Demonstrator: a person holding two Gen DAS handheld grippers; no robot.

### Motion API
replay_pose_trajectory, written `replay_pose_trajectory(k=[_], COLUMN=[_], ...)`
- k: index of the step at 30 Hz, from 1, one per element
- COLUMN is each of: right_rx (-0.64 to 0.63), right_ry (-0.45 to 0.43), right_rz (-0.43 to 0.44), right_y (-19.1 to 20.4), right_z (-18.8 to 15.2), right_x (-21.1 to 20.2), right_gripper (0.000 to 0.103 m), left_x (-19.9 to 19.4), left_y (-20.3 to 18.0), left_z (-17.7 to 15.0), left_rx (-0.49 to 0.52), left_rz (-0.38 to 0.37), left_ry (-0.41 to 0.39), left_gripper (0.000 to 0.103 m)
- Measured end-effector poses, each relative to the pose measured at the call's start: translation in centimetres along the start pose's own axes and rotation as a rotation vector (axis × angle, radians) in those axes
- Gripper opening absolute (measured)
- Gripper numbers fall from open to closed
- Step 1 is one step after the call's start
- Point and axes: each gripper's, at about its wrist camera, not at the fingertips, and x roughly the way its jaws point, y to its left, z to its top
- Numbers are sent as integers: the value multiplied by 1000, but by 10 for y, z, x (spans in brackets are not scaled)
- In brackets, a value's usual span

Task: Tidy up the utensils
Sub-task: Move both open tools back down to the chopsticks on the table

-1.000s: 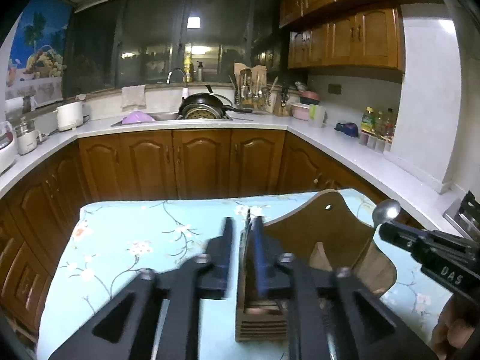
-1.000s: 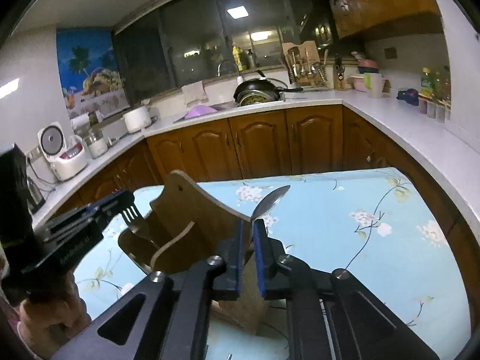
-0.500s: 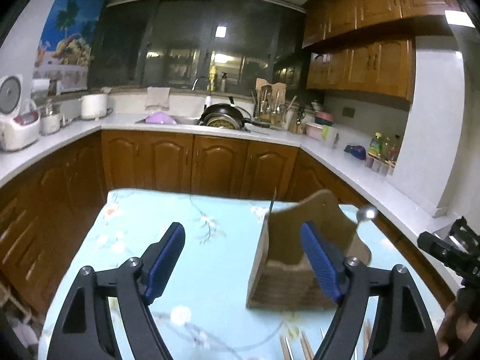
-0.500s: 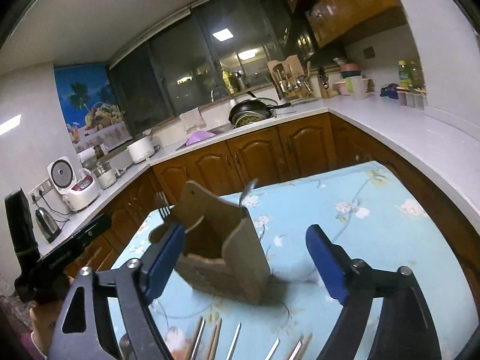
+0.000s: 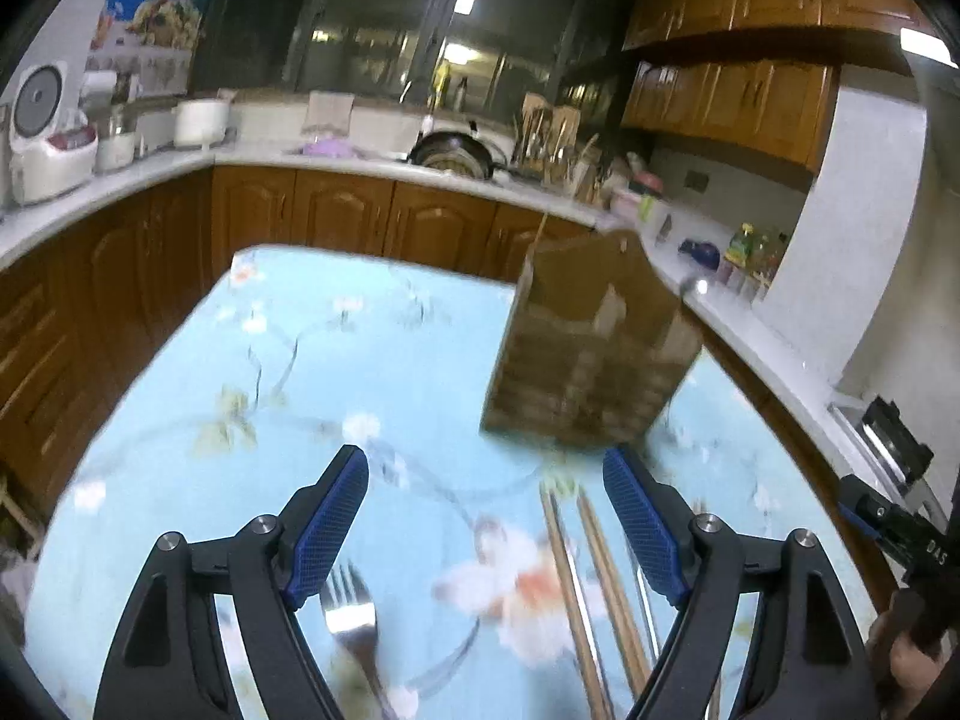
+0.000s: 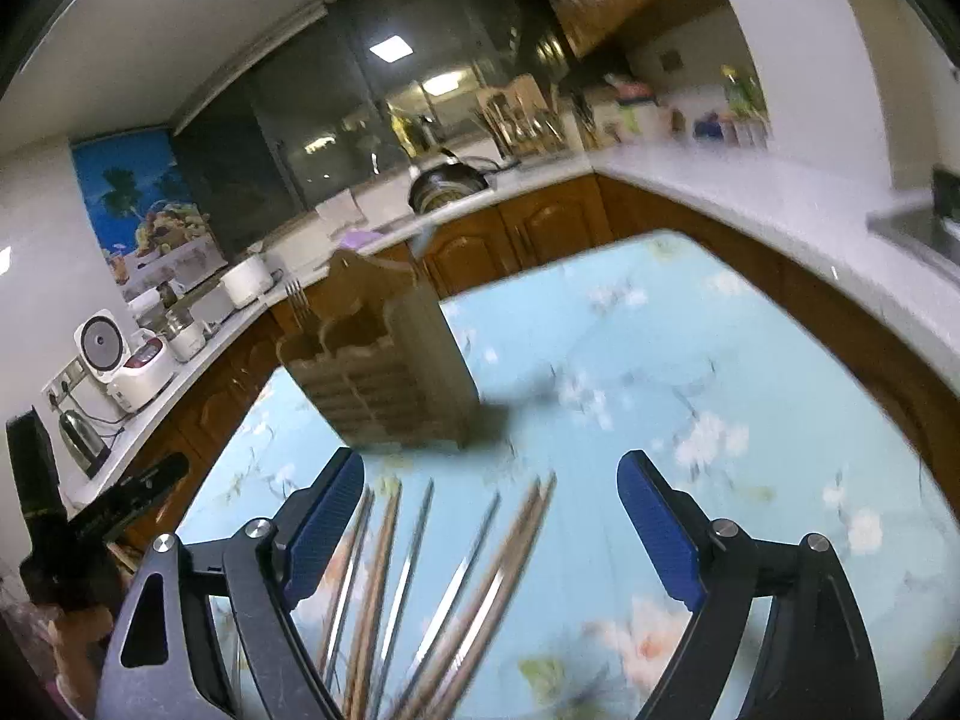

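A wooden utensil holder (image 5: 591,348) stands on the table with the blue floral cloth (image 5: 336,360); it also shows in the right wrist view (image 6: 390,372), with a fork (image 6: 295,300) and a spoon (image 6: 425,237) standing in it. My left gripper (image 5: 486,516) is open and empty, above a fork (image 5: 351,618) and chopsticks (image 5: 576,594) lying on the cloth. My right gripper (image 6: 492,516) is open and empty, above several wooden and metal chopsticks (image 6: 432,594) spread on the cloth in front of the holder.
Brown cabinets with a white counter (image 5: 336,162) ring the table. The counter carries a rice cooker (image 5: 48,138), a pan (image 5: 450,150) and bottles (image 5: 744,252). The other gripper shows at each view's edge (image 6: 90,516).
Both grippers have opened and pulled back from the holder, leaving the fork and spoon in it. Both views have tilted down, so the utensils lying on the cloth now show.
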Motion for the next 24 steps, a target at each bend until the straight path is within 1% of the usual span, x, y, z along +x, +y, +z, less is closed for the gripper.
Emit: replay_pose_trajectory(k=[3, 6, 14, 16, 18, 19, 21, 23, 24], right_rx=[26, 24, 13, 3, -3, -2, -1, -3, -5], right_ry=[36, 55, 73, 76, 88, 93, 110, 128, 136], right_rz=[-11, -21, -18, -18, -17, -18, -15, -17, -23], right_y=[-9, -11, -6, -4, -2, -1, -1, 0, 0], right_z=[-14, -24, -30, -29, -28, -29, -28, -27, -27], right_x=[0, -2, 0, 2, 6, 8, 14, 20, 24], right_gripper=[88, 88, 87, 82, 74, 72, 62, 59, 55], left_x=[-3, -5, 2, 5, 14, 18, 25, 30, 32], left_y=[2, 4, -7, -8, -10, -11, -12, -13, -13], left_z=[-9, -15, -7, -5, -5, -5, -3, -1, 0], left_rx=[-26, -39, -1, 9, 18, 22, 27, 33, 35], left_rz=[-2, 4, 19, 23, 29, 31, 33, 37, 38], left_ry=[44, 81, 143, 156, 175, 184, 199, 213, 219], left_gripper=[80, 80, 80, 80, 79, 79, 79, 79, 79])
